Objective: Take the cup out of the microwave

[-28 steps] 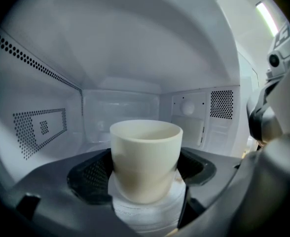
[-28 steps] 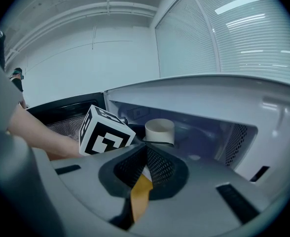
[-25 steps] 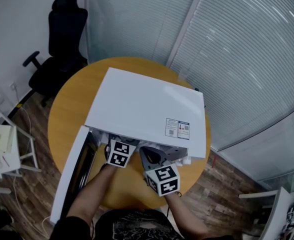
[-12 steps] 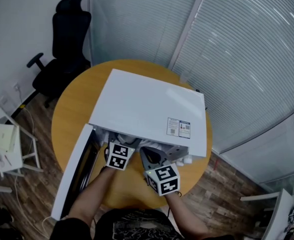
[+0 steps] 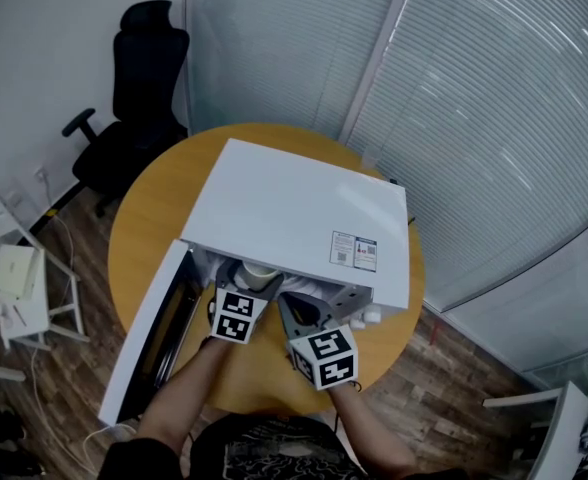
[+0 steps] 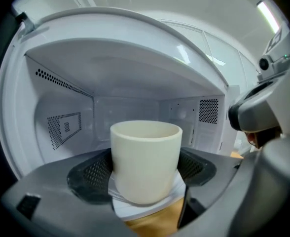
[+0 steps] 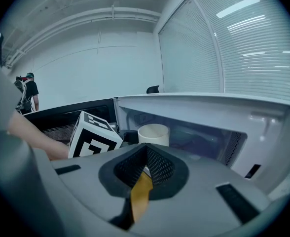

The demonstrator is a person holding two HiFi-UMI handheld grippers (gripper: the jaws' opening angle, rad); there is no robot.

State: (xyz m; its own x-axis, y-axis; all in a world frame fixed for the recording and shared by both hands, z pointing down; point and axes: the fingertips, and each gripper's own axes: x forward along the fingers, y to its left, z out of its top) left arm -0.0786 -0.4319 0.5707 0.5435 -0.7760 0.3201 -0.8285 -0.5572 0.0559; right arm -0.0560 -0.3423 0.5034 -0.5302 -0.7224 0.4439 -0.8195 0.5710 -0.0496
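Clasping cup (image 6: 145,157) at microwave (image 5: 294,218) mouth, left claw (image 6: 145,173).

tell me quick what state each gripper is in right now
Left gripper: closed on the cup.
Right gripper: closed, nothing between its fingers.

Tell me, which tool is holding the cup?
The left tool: its jaws squeeze the cream cup. The right tool has its jaws shut on nothing.
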